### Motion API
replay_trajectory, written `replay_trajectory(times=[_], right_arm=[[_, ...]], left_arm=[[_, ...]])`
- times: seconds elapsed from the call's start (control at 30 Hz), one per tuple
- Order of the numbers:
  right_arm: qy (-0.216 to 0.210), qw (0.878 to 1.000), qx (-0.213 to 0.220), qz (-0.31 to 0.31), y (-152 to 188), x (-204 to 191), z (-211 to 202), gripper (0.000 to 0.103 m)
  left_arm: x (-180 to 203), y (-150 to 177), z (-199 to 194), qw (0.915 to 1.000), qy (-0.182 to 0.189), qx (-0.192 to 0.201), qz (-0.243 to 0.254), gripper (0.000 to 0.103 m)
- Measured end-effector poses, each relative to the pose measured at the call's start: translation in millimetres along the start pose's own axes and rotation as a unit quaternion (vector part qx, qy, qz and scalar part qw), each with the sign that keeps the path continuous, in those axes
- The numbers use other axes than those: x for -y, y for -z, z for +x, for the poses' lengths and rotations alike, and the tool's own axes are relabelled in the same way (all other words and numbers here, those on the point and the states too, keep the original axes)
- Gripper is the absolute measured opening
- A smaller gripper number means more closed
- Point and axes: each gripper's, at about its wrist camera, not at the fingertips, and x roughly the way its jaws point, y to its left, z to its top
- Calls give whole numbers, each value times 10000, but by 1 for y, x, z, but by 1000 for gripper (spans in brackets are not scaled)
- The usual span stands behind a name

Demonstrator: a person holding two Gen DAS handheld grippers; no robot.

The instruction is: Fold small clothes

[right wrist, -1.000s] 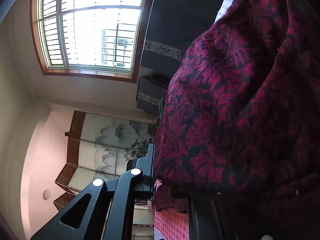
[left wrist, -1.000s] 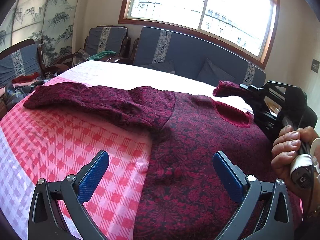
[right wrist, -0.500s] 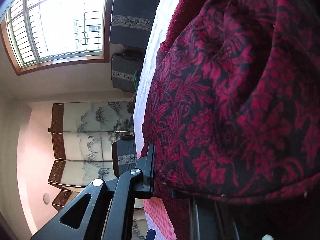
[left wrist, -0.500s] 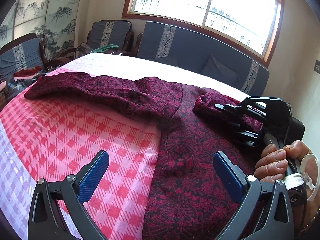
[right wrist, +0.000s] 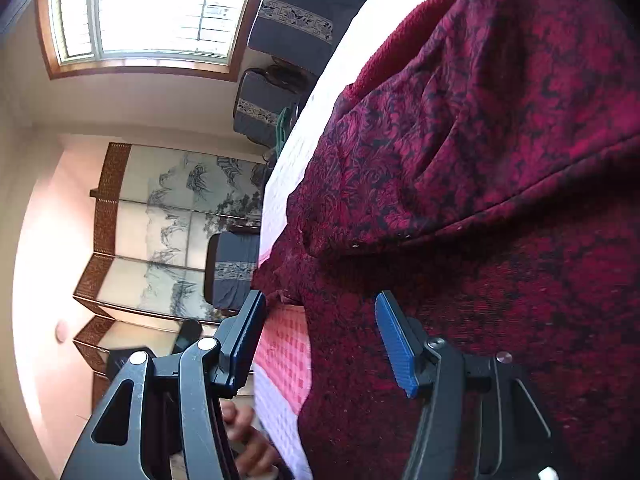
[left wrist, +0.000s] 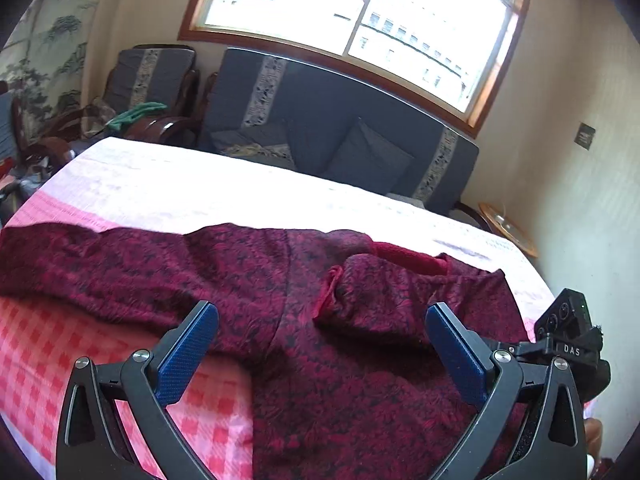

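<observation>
My dark red patterned sweater (left wrist: 280, 288) lies flat on the table's pink checked cloth (left wrist: 48, 344), its body running from just under my left hand-held gripper (left wrist: 320, 344) away toward the collar (left wrist: 404, 256). One sleeve (left wrist: 88, 264) stretches straight out to the left of that gripper; the other sleeve (left wrist: 372, 292) is folded across the chest, its cuff (left wrist: 326, 288) ahead between my fingers. My left hand-held gripper hangs wide open over the sweater's lower part, gripping nothing. My right hand-held gripper (right wrist: 320, 344), turned on its side, is also spread open and empty, with the folded sleeve (right wrist: 460, 140) just ahead of it and the sweater's body beneath. Beyond the table stands a dark blue sofa (left wrist: 340, 120) under a window (left wrist: 360, 12), with an armchair (left wrist: 152, 76) to its left.
</observation>
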Motion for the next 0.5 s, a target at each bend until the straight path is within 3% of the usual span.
replay_trajectory(times=[0.1, 0.2, 0.23, 0.27, 0.33, 0.37, 0.47, 0.5], right_arm=[[917, 9921, 472, -715, -13, -8, -36, 56], [2241, 9584, 862, -1544, -24, -14, -57, 57], [2486, 9490, 901, -1714, -28, -12, -60, 57], [2678, 9415, 909, -1836, -32, -9, -62, 58], [2993, 9294, 896, -1966, -39, 1, -64, 58], [3051, 9278, 864, -1968, -41, 8, -64, 58], [3028, 9311, 763, -1884, -46, 24, -64, 58], [3023, 9318, 756, -1861, -47, 28, -64, 57]], left_arm=[[7, -29, 39, 9978, 0, -300, 594, 102], [8, -45, 82, 9912, 478, -920, 824, 95], [5, -49, 97, 9876, 701, -1209, 722, 83], [0, -52, 110, 9849, 819, -1426, 538, 75], [-12, -55, 127, 9833, 854, -1588, 252, 75], [-16, -56, 132, 9824, 913, -1623, 152, 75], [-24, -54, 148, 9674, 1521, -1995, -339, 75], [-20, -53, 153, 9652, 1554, -2077, -319, 75]])
